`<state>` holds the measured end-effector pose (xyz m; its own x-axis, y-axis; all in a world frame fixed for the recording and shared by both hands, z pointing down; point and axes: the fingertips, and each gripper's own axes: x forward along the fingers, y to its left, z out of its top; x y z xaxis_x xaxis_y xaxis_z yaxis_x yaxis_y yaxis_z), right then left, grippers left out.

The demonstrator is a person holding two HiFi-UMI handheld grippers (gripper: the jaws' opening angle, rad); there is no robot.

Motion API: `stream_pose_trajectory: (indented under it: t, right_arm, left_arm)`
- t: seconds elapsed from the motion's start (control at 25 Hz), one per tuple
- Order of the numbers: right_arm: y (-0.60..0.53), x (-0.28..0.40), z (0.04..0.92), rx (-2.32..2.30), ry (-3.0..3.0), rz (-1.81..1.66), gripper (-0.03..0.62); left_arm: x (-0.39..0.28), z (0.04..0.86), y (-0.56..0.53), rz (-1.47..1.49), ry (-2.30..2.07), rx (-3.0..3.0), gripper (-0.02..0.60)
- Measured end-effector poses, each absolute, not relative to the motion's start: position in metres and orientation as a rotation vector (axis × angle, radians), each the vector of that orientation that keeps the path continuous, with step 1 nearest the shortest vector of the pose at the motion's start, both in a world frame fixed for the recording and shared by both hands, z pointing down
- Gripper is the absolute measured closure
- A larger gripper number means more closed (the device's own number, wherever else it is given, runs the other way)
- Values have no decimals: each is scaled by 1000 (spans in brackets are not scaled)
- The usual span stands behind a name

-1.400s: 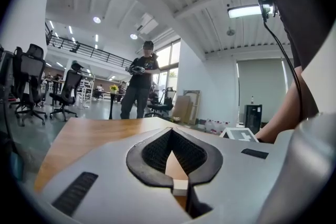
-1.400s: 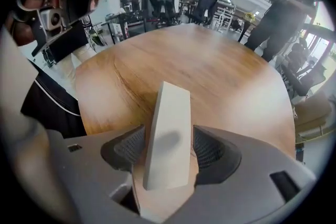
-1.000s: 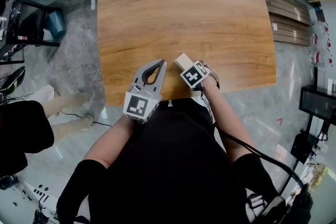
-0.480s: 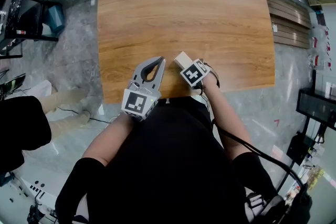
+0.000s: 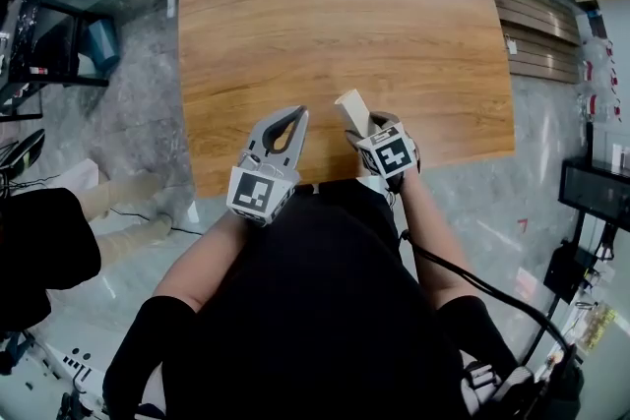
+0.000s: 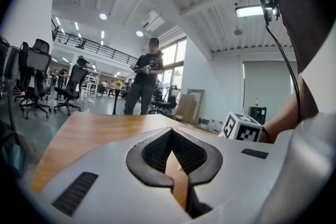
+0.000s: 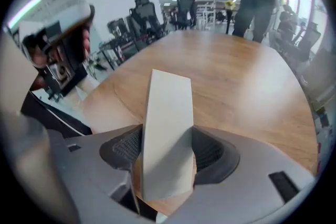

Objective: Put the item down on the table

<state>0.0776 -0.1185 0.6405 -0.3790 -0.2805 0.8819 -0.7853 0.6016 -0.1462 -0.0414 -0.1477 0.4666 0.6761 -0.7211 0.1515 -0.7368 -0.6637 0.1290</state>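
Right gripper (image 7: 166,157) clamps pale block (image 7: 168,113), seemingly above table (image 7: 236,76).

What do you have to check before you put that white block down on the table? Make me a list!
1. Grip: ok. The right gripper has its jaws shut on both sides of the pale rectangular block.
2. Block over the wooden table: ok. It sits above the near edge.
3. Landing spot: ok. Only bare wood shows in front of the block.
4. Left gripper out of the way: ok. It is shut, empty, and off to the side.
5. Block's underside touching the table: cannot tell.
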Motion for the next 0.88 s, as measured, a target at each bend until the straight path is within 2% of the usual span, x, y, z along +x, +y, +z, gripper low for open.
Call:
stream_pose_trajectory:
  t: [0.16,0.56,0.88]
  right_arm:
    - [-128,64,568,1065,-2204,658,338]
    - [-115,44,424,1420,-2579,206,338]
    - [-99,49,374,1523,-2662,-17,338]
  left_arm:
    - [-37,456,-150,113,-1176,2746,574]
    - [-22,419,-152,66,-1168,2827,574]
    - [-14,401,-145,52,-1169,2885,574]
